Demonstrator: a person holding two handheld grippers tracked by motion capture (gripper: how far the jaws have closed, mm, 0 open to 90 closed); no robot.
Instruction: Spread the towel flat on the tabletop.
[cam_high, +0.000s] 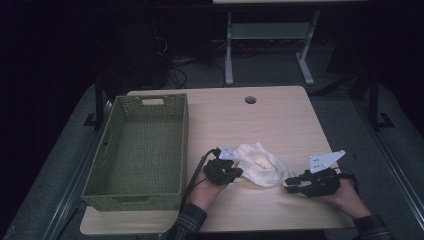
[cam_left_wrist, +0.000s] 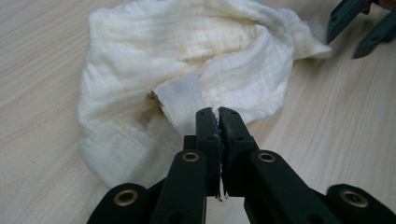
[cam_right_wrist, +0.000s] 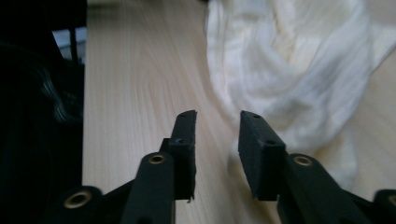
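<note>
Cloth (cam_high: 260, 169) lies near the bench's (cam_high: 280, 125) front edge; your left claw (cam_left_wrist: 217, 113) pinches its fold, your right claw (cam_right_wrist: 217, 121) gapes narrowly, empty, just beside it.

left tool (cam_left_wrist: 218, 112) clamped shut, right tool (cam_right_wrist: 217, 116) parted

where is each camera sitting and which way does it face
High view: above the person's side, looking forward and down at the table, basket and cloth; both forearms show.
Left gripper view: on the left gripper, facing the cloth; fingers pinch a fold.
Right gripper view: on the right gripper, fingers apart beside the cloth.
All share the cloth.
</note>
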